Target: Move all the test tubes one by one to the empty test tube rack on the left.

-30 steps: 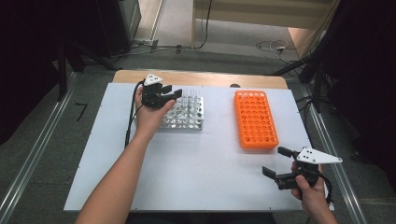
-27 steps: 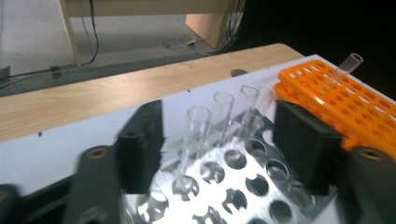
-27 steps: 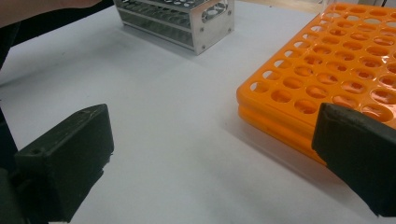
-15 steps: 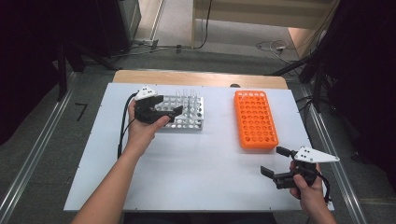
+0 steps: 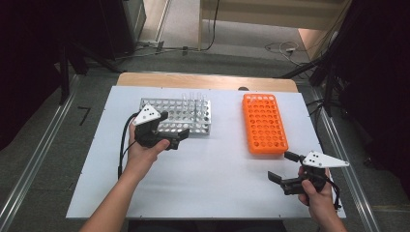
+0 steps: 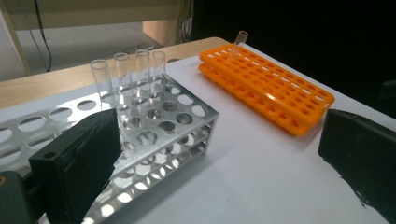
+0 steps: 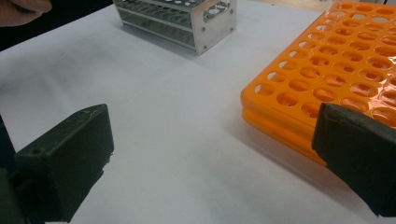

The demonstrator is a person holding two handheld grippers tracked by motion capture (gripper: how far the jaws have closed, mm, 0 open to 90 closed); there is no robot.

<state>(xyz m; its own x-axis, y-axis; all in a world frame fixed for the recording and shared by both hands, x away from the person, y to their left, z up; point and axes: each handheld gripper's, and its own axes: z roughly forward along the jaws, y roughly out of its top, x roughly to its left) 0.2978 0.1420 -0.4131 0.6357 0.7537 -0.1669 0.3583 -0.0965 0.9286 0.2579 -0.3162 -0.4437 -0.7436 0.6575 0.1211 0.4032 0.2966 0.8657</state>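
Both the left gripper [image 5: 176, 137] and the right gripper [image 5: 283, 166] are held wide and empty. Four glass tubes [image 6: 126, 74] stand in the metal rack [image 5: 176, 116], and what is probably a fifth stands in the orange rack [image 5: 263, 123], at the metal rack's three o'clock.

White table [image 5: 217, 188], grey floor [image 5: 241, 34], loose cables [image 5: 283, 47], dark surroundings.

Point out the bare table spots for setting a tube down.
Free: the white tabletop between both grippers, and the strip between the silver metal tube rack and orange plastic rack. Crowded: by the left gripper.

White table [image 5: 212, 179]: 2 racks [image 5: 193, 112] [image 5: 264, 123].
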